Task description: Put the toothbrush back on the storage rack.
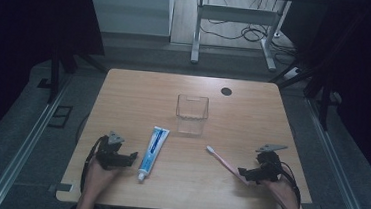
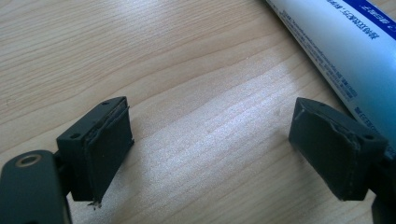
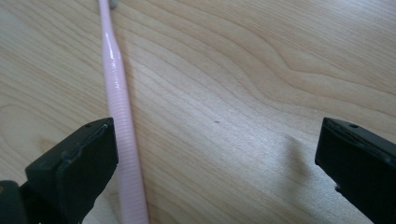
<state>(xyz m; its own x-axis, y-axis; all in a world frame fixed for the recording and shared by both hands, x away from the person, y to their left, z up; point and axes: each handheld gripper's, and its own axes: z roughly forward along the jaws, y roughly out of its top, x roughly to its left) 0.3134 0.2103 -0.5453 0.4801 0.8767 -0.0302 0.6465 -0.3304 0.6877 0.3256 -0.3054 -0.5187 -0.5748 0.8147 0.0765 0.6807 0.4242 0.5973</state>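
Where the toothbrush (image 3: 119, 116) passes the right gripper (image 3: 215, 158), its end is cut off.

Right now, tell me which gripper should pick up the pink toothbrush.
Right. The right gripper is open with the pink toothbrush lying along one jaw, inside the gap. The left gripper, also open, sits across the table beside the blue-and-white toothpaste tube.

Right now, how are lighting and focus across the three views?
High view: dim and bluish, surroundings nearly black, clear box faint. Left gripper view: bright, soft glare on the table, toothpaste tube print slightly blurred. Right gripper view: sharp grain, glare streak on the pink toothbrush.
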